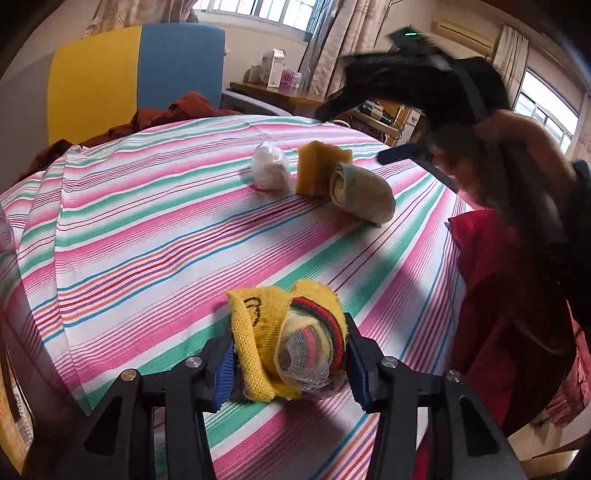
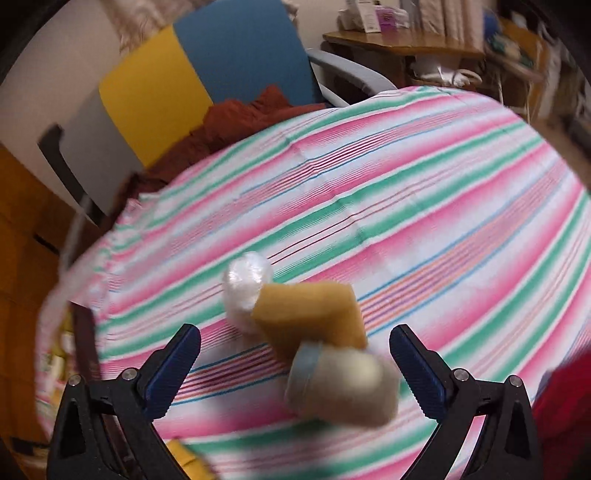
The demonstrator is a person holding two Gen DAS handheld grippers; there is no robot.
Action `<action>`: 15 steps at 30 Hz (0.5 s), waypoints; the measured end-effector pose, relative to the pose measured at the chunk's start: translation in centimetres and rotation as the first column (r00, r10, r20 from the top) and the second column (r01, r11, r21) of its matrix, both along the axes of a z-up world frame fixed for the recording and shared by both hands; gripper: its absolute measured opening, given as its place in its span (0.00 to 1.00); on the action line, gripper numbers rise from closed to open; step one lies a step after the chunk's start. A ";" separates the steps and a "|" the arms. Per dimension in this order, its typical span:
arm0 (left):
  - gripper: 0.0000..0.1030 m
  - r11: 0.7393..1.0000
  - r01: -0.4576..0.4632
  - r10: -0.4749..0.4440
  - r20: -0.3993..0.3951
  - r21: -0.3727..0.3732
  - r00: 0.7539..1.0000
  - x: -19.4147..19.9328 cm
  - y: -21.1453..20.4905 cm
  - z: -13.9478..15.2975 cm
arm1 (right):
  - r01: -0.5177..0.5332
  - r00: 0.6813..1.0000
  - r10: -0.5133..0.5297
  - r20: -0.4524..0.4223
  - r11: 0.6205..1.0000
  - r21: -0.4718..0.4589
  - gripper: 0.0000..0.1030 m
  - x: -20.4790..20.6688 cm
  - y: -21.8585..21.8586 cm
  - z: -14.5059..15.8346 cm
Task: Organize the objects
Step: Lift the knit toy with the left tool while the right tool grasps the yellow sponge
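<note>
surface: striped cloth (image 1: 147, 229) | on it: white bundle (image 1: 269, 170); yellow sponge (image 1: 317, 168); beige roll (image 1: 364, 194); yellow roll (image 1: 284, 343)

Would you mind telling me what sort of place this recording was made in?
Probably a lived-in home room: a table under a pink-and-green striped cloth, curtained windows, and a blue-and-yellow upholstered chair with rust-brown clothing heaped on it.

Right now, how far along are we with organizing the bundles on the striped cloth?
Looks done: three items sit grouped on the striped cloth: a white plastic-wrapped bundle, a yellow sponge block and a rolled beige sock.
In hand: the left gripper is clamped on a yellow sock roll, apart from that group.
Left: placing it; the right gripper is open above the group, holding nothing.
</note>
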State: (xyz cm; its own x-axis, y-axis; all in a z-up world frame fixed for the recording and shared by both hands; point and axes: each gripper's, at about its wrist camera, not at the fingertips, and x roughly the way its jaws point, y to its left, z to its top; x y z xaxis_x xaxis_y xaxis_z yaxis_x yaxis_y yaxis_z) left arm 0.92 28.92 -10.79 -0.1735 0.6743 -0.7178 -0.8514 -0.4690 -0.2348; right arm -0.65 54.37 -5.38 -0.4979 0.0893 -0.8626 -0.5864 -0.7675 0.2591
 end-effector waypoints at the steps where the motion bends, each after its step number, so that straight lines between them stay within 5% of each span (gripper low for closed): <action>1: 0.50 1.000 -0.003 0.003 0.006 0.008 1.000 -0.2 -0.3 -0.1 | -0.014 1.000 0.014 0.005 1.000 0.018 0.98 -0.5 -0.1 -0.7; 2: 0.52 1.000 -0.007 0.006 0.014 0.014 1.000 -0.3 -0.3 -0.3 | -0.015 1.000 0.014 0.020 0.999 0.040 0.94 -1.0 -0.3 -1.0; 4: 0.54 0.999 -0.013 0.012 0.033 0.038 0.999 -0.6 -0.7 -0.6 | -0.028 0.997 0.021 0.078 0.996 0.085 0.63 -1.6 -0.4 -1.7; 10: 0.55 0.999 -0.010 0.010 -0.010 0.043 1.000 -0.1 -0.3 -0.7 | -0.004 1.000 0.003 0.013 0.997 0.083 0.61 -0.8 0.5 -1.1; 13: 0.55 0.999 -0.009 0.010 -0.017 0.048 1.000 -0.2 -0.4 -0.7 | 0.036 0.991 -0.031 -0.133 0.999 0.034 0.61 0.6 1.1 0.6; 15: 0.54 0.999 -0.006 0.007 -0.027 0.045 1.000 -0.1 -0.3 -0.8 | 0.034 0.965 -0.057 -0.255 0.995 -0.092 0.61 1.5 2.2 1.1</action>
